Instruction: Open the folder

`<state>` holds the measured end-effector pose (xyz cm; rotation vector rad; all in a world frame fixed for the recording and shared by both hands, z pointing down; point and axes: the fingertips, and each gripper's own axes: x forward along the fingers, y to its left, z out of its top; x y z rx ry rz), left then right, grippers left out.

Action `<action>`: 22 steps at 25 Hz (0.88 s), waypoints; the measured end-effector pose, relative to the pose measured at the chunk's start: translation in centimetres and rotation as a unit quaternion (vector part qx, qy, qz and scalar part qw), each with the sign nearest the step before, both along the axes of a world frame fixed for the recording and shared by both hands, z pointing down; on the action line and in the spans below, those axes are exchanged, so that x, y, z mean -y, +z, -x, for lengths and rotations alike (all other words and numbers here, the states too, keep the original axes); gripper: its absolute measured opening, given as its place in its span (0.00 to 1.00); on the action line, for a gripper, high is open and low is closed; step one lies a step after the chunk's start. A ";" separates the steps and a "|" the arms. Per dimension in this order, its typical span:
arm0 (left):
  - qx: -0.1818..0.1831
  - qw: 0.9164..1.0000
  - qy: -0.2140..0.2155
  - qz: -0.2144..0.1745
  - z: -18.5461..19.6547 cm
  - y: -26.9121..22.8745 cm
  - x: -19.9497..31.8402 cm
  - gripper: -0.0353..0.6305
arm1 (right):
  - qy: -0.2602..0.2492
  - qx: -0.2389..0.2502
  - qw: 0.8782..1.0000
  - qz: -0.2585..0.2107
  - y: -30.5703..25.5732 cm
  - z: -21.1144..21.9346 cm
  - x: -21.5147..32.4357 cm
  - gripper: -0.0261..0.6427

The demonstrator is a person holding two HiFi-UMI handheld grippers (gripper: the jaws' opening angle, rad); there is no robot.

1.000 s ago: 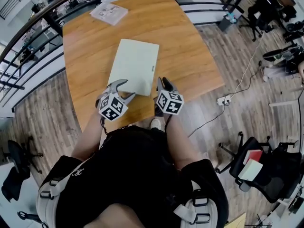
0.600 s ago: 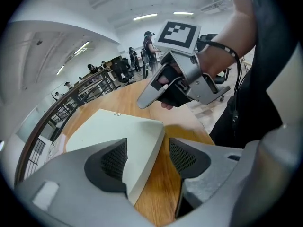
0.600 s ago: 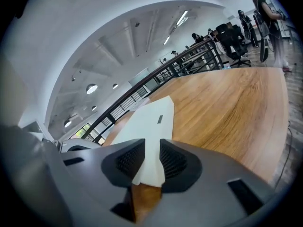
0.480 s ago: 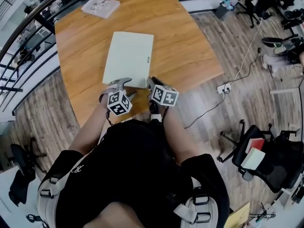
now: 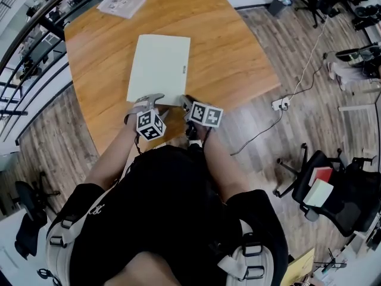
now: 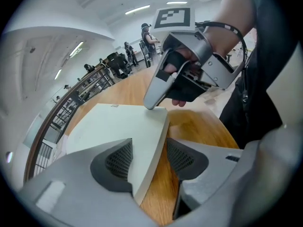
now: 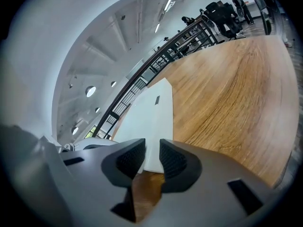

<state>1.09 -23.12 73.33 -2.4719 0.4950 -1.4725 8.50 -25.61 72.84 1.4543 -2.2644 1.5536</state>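
The left gripper (image 6: 150, 157) has its jaws spread wide, and the 7 o'clock corner of the pale green rectangular card folder (image 5: 159, 67) stands between the pads, not yet pinched. The right gripper (image 7: 151, 157) keeps only a narrow gap around the 5 o'clock corner. The folder lies flat on the brown wooden table (image 5: 232, 46), at 12 o'clock from both tools. I think a jaw could take both covers together and lift the whole folder, or push it so it slides away toward 12 o'clock.
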 end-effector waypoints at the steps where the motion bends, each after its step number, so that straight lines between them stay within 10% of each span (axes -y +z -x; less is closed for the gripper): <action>1: -0.004 1.000 -0.010 -0.007 0.0 -0.1 0.3 0.36 | 0.004 0.015 1.000 0.005 0.2 0.1 -0.1 0.15; 6: -0.013 1.000 -0.024 0.001 0.0 0.0 0.3 0.30 | 0.030 0.131 0.990 0.033 0.7 -0.2 -0.3 0.15; 14: -0.103 0.990 -0.069 0.072 0.1 -0.5 0.3 0.26 | 0.043 0.174 0.983 0.042 0.9 -0.2 -0.1 0.15; 22: -0.214 0.948 -0.152 0.180 0.5 -1.4 0.7 0.22 | 0.052 0.199 0.978 0.039 0.7 -0.5 -0.2 0.18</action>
